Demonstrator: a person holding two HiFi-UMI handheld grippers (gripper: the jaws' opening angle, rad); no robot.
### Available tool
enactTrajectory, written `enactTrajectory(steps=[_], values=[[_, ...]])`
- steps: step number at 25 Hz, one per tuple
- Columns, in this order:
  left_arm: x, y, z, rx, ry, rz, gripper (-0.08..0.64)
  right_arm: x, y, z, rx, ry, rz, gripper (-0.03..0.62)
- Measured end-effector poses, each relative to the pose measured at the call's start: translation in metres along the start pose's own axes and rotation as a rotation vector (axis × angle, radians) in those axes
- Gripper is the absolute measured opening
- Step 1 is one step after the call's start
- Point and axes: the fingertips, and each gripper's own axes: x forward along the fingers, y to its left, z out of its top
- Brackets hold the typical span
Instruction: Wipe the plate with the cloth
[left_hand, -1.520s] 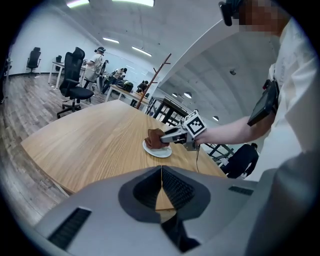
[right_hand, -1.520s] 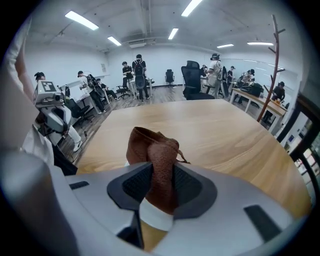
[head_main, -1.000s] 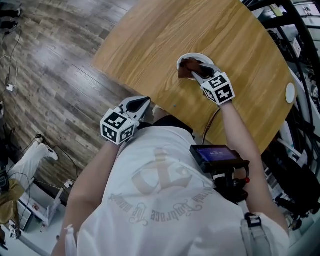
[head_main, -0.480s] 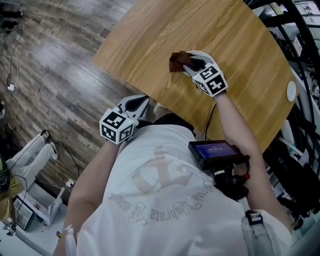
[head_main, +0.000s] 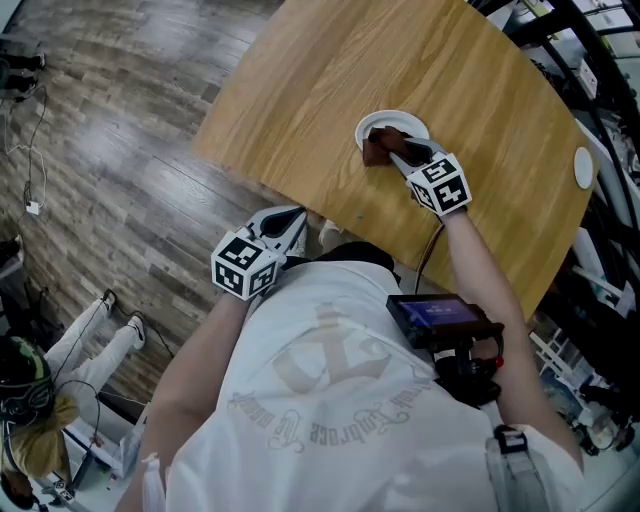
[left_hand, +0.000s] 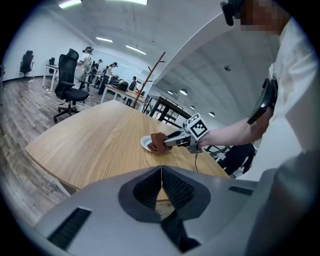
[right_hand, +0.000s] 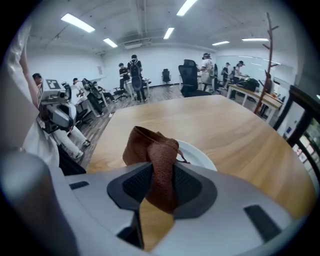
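A small white plate (head_main: 384, 124) lies on the wooden table (head_main: 300, 110). My right gripper (head_main: 400, 152) is shut on a brown cloth (head_main: 377, 147), which rests on the plate's near edge. From the right gripper view the cloth (right_hand: 152, 155) bunches up between the jaws with the plate (right_hand: 197, 152) behind it. My left gripper (head_main: 290, 222) hangs off the table's near edge beside the person's body, jaws shut with nothing between them. In the left gripper view the plate (left_hand: 146, 143), the cloth (left_hand: 158, 143) and the right gripper (left_hand: 172, 142) show ahead across the table.
A small white disc (head_main: 583, 168) lies near the table's right edge. Dark racks and cables (head_main: 600, 60) stand beyond it. A phone-like screen (head_main: 437, 312) is mounted at the person's chest. Office chairs (left_hand: 67, 92) and people stand far off on the wood floor.
The right gripper swept the cloth left off the plate's rim half a second ago, then came back right onto the plate. The left gripper stayed about where it was.
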Motion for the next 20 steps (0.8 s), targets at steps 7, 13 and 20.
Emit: enactTrajectory(steps=[7, 13, 20], values=[[-0.009, 0.001, 0.013, 0.052, -0.016, -0.056, 0.014, -0.030, -0.004, -0.003, 0.256, -0.126, -0.128, 0.127], [-0.010, 0.008, 0.026, 0.103, -0.025, -0.090, 0.014, -0.066, 0.021, 0.022, 0.244, -0.277, -0.149, 0.127], [0.000, -0.014, 0.048, 0.177, -0.061, -0.159, 0.014, -0.137, 0.048, 0.034, 0.286, -0.507, -0.166, 0.127]])
